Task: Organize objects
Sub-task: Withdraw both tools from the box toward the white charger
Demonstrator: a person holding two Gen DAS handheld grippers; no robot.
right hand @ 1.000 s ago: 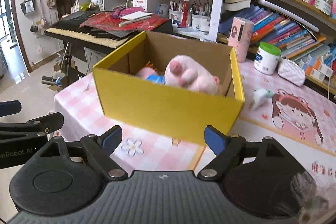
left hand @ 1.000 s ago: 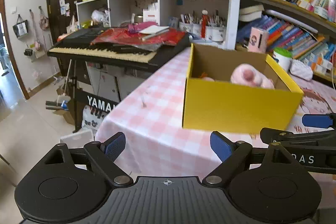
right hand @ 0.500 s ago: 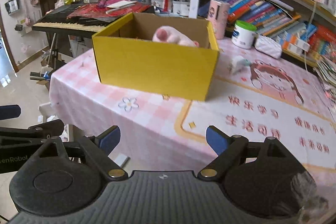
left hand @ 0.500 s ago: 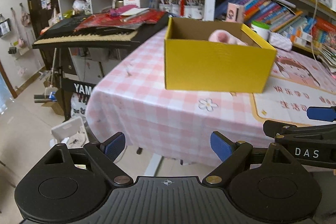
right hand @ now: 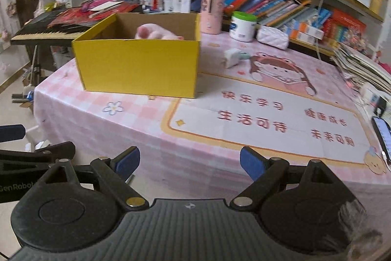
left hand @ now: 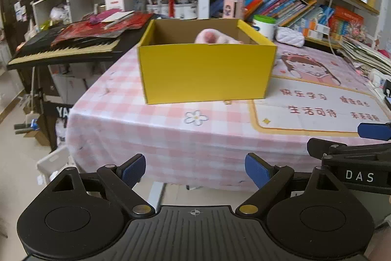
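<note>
Left wrist view first: we are looking along our left gripper (left hand: 195,169), its blue pads spread wide apart with nothing but air between them, hanging off the near edge of the table (left hand: 151,138). A pink checked cloth is covering that table, and the yellow box (left hand: 205,72) is sitting on it well ahead of us, open at the top. A pink plush toy (left hand: 212,37) is poking up inside the box, only its top showing over the front wall. Our right gripper is edging into this view at the right border.

Over on the right wrist view, our right gripper (right hand: 189,162) is also standing agape, empty, short of the table edge; its jaws have just been opening a touch further. From here the box is lying ahead and to the left, the plush peeking over its rim. Beyond the box's right corner a small white charger (right hand: 231,58) is lying on the printed mat (right hand: 268,114), apart from the box. A black keyboard (right hand: 48,32) is standing off the table's far left end.
</note>
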